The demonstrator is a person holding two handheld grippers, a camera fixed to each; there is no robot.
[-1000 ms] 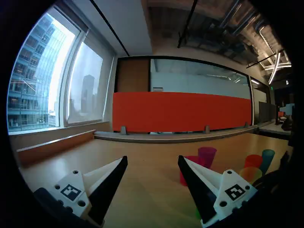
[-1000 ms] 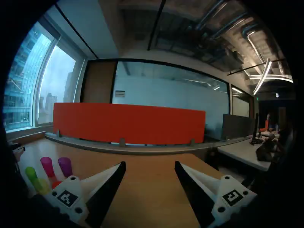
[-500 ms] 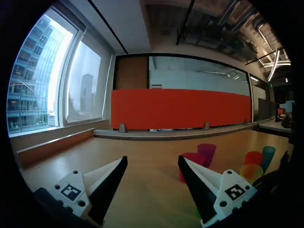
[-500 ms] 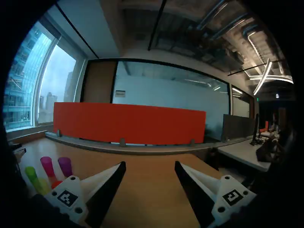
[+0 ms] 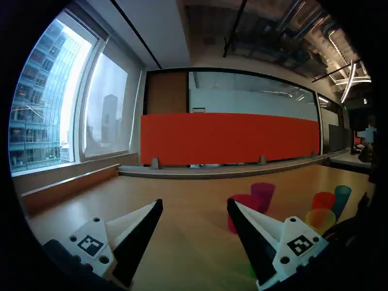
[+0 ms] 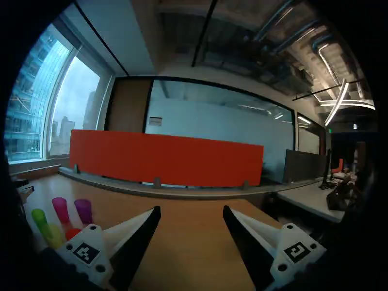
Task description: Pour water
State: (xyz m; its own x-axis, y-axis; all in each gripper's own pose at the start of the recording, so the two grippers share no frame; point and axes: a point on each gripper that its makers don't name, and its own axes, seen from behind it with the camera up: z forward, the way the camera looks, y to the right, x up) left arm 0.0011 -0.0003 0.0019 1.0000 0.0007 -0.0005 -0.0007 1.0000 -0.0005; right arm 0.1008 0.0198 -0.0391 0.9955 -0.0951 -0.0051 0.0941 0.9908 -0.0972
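Left claw [image 5: 194, 201] spread wide, empty, over surface [image 5: 189, 235]. Cups [image 5: 263, 194] clustered ahead-right of it, red cup [image 5: 247, 201] just behind its right finger. Right claw [image 6: 191, 208] agape too, empty. Risk: tight cluster, wide fingers could clip neighbour, topple it, spill.

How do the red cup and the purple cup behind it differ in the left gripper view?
The red cup looks wider and nearer; the purple cup is narrower, behind it. A finger of the left gripper hides part of the red cup; the purple cup shows almost whole. Both stand upright on the wooden table.
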